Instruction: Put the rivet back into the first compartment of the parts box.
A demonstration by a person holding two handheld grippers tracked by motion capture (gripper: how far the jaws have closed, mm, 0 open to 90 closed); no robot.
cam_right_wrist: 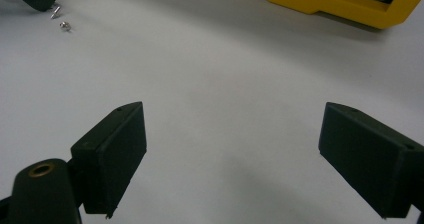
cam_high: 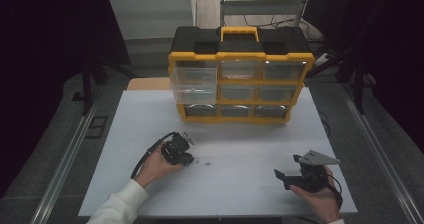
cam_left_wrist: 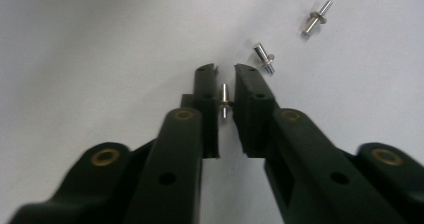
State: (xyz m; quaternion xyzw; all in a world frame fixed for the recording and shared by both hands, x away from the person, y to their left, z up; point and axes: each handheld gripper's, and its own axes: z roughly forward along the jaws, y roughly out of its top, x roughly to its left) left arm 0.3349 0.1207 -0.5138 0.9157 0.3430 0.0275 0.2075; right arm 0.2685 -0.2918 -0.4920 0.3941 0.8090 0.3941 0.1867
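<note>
Jaws of the left gripper (cam_left_wrist: 226,71) pinch a small metal rivet (cam_left_wrist: 224,100) at frame centre, its long axis running along them, while two more lie upper right and the right gripper (cam_right_wrist: 232,149) waits spread.

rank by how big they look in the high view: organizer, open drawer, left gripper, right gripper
1. organizer, by far the largest.
2. open drawer, pulled out at its left.
3. and 4. right gripper and left gripper look much alike; the right seems slightly bigger, but hands cover part of each, so no firm ranking.
</note>
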